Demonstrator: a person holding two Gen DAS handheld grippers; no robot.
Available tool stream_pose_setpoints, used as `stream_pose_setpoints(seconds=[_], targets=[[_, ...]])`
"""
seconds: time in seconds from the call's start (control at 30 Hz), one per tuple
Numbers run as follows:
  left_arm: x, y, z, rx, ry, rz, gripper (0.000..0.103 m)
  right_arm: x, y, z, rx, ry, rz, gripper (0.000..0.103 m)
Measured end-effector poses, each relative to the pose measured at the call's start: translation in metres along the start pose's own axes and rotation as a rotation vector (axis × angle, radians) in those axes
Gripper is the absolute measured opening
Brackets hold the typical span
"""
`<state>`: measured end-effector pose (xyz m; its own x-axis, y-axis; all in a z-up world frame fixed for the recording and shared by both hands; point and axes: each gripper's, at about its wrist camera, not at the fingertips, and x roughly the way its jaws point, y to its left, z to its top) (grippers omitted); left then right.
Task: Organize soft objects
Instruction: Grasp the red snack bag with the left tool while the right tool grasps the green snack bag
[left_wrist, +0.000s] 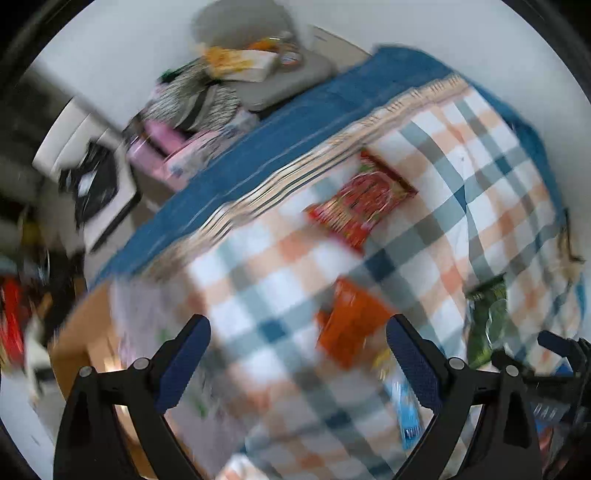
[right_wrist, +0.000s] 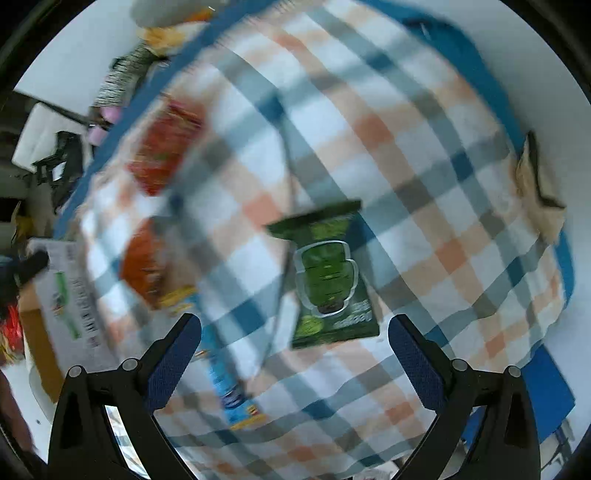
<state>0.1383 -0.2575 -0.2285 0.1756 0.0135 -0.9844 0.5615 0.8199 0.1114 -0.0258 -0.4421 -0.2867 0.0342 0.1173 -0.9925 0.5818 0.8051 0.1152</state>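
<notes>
Left wrist view, heavily blurred: left gripper spread wide, nothing between its blue pads, hovering over a checked cloth in orange, white and blue-grey. On the cloth, a red snack packet at the far middle, an orange packet just ahead of the fingertips, a blue packet near the right finger, a green packet off to the right. Blue bedding beyond the cloth's far edge — farther still, a cluttered grey surface. At the near right edge, part of the other gripper.

Right wrist view, also blurred: right gripper equally wide apart and empty. Green packet lying flat on the checked cloth, just ahead and between the fingers, not touched. Red packet at far left, orange packet left of centre, blue packet near the left finger. A cardboard box with a white printed flap at the left edge — beside the cloth.
</notes>
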Motion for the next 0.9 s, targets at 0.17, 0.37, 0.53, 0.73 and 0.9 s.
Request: stream_pose_setpoints(seconds=[0.17, 0.37, 0.53, 0.73, 0.9], targets=[[0.058, -0.038, 0.054, 0.121, 0.071, 0.032, 0.098, 0.045, -0.018, 0.016, 0.038, 0.074, 0.008, 0.103], [0.116, -0.056, 0.084, 0.231, 0.149, 0.073, 0.098, 0.073, -0.026, 0.031, 0.068, 0.130, 0.016, 0.103], [0.147, -0.067, 0.092, 0.287, 0.226, 0.050, 0.098, 0.088, -0.029, 0.036, 0.081, 0.176, 0.017, 0.103], [0.150, -0.067, 0.098, 0.279, 0.208, -0.014, 0.089, 0.093, -0.029, 0.038, 0.081, 0.198, 0.013, 0.101], [0.147, -0.072, 0.102, 0.278, 0.206, -0.060, 0.061, 0.105, -0.025, 0.041, 0.079, 0.228, 0.007, 0.082]])
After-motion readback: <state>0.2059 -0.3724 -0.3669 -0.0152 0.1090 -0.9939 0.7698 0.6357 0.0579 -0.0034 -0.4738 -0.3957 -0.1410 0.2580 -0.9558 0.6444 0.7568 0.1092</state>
